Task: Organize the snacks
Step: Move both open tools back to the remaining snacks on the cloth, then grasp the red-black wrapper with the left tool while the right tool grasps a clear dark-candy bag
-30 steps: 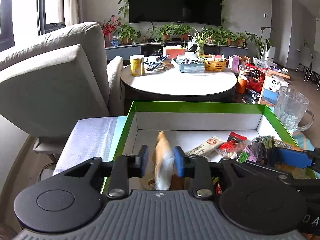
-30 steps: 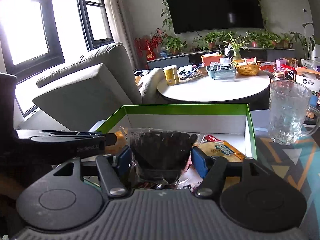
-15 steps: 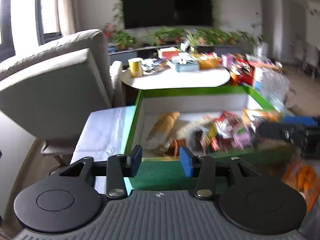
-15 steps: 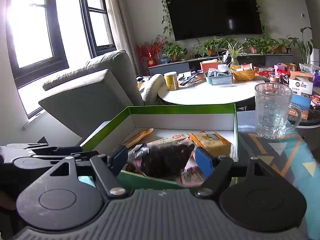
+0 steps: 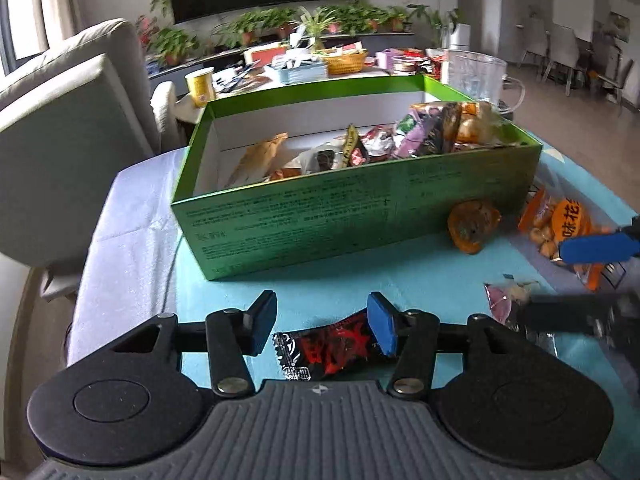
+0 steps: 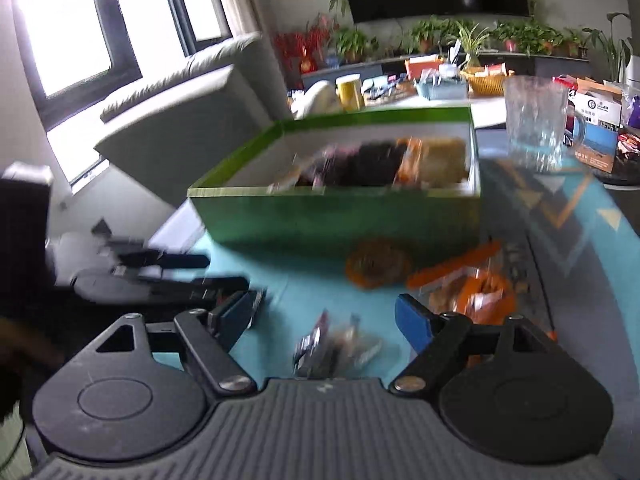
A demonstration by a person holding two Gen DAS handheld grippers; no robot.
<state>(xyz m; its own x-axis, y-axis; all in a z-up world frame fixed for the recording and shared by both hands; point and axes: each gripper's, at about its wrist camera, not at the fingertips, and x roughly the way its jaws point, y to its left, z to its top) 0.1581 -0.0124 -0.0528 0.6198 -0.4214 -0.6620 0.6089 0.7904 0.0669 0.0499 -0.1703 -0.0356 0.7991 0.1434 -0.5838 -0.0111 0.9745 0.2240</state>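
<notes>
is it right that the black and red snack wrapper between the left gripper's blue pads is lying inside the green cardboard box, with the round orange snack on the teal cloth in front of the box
Not quite. The left wrist view shows the black and red snack wrapper lying on the teal cloth outside the green cardboard box, between the opening jaws of the left gripper. The round orange snack is indeed on the cloth in front of the box.

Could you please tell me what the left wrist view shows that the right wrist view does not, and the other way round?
Only the left wrist view shows the red and black packet lying between the opening jaws of the left gripper.

Only the right wrist view shows the bright window and a boxed product by the glass mug.

Both show the green box of snacks, the round orange snack and the orange bag in front of it.
</notes>
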